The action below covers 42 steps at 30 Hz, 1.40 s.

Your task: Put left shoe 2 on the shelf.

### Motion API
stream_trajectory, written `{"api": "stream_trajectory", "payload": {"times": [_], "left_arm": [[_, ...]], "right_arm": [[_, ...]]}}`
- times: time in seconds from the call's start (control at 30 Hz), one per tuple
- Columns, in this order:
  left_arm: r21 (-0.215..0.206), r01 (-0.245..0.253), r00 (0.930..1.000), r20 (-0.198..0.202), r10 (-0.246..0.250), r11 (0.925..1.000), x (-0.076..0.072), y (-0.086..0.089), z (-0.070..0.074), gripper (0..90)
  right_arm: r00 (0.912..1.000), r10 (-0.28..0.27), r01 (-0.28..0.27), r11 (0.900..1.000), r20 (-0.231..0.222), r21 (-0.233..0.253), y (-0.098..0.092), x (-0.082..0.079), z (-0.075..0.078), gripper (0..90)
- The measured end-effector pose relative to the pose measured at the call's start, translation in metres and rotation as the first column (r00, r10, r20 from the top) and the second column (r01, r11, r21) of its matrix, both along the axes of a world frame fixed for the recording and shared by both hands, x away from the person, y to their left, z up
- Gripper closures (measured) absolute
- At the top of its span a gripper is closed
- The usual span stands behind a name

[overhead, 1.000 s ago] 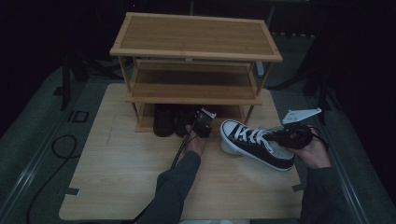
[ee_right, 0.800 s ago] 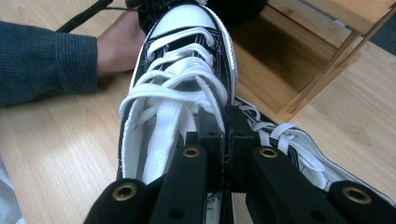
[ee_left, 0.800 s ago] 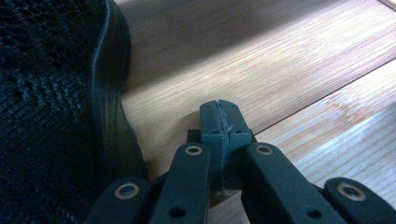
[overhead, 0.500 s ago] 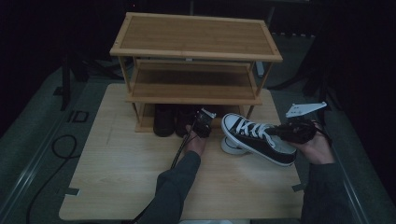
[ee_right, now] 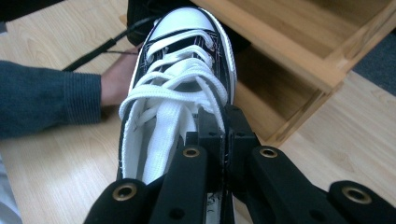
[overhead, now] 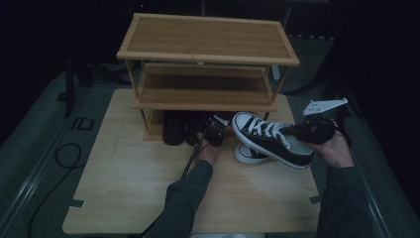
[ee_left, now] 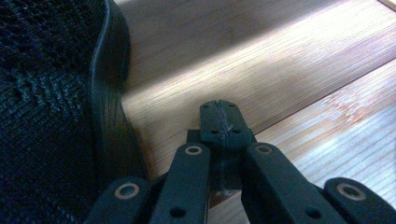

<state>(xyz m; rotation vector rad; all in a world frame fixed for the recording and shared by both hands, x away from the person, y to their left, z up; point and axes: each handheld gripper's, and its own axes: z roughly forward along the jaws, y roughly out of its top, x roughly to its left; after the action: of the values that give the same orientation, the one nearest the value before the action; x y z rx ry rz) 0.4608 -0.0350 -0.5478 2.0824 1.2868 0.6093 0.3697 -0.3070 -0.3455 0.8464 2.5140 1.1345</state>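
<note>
A black-and-white lace-up sneaker (overhead: 271, 141) hangs above the table, right of the wooden shoe rack (overhead: 208, 54), toe toward the rack. My right gripper (overhead: 299, 132) is shut on the edge of its opening near the heel; in the right gripper view the jaws (ee_right: 223, 127) pinch the sneaker (ee_right: 182, 65) beside the white laces. A second matching sneaker (overhead: 249, 154) lies on the table under it. My left gripper (overhead: 216, 130) sits low at the rack's front, shut and empty, its tips (ee_left: 219, 122) just right of a black mesh shoe (ee_left: 46, 93).
Two black shoes (overhead: 184, 128) stand on the rack's bottom level at the left. The rack's middle shelf (overhead: 203, 91) and top shelf carry nothing. The wooden tabletop (overhead: 129, 183) has free room in front. A black cable (overhead: 59, 158) loops off the table's left side.
My right gripper has lifted the sneaker off the table and carried it slightly toward the rack, uncovering the second sneaker beneath. The left gripper has stayed where it was.
</note>
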Motion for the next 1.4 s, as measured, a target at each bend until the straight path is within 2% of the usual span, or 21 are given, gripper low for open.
{"api": "stream_trajectory", "payload": {"times": [0.3, 0.73, 1.03, 1.17, 1.4], "left_arm": [[0.01, -0.005, 1.0, 0.005, 0.005, 0.9999, 0.0, 0.0, 0.0, 90.0], [0.008, -0.003, 1.0, 0.006, 0.003, 1.0, 0.0, 0.0, 0.0, 90.0], [0.01, 0.0, 1.0, 0.002, 0.0, 0.9999, 0.0, 0.0, 0.0, 90.0], [0.011, -0.001, 1.0, 0.004, 0.001, 0.9999, 0.0, 0.0, 0.0, 90.0], [0.014, -0.003, 1.0, 0.003, 0.003, 0.9999, 0.0, 0.0, 0.0, 90.0]], "right_arm": [[0.9998, 0.009, -0.009, 0.999, 0.016, 0.037, 0.01, 0.008, 0.015, 88.0], [0.9997, 0.005, -0.006, 0.998, 0.025, 0.059, 0.042, 0.026, 0.029, 88.0], [0.9995, -0.03, 0.03, 0.994, 0.005, 0.109, 0.048, 0.038, 0.031, 87.9], [0.9977, -0.068, 0.067, 0.991, 0.001, 0.113, 0.052, 0.045, 0.03, 87.9], [0.9951, -0.098, 0.099, 0.986, -0.015, 0.137, 0.06, 0.056, 0.028, 87.9]]}}
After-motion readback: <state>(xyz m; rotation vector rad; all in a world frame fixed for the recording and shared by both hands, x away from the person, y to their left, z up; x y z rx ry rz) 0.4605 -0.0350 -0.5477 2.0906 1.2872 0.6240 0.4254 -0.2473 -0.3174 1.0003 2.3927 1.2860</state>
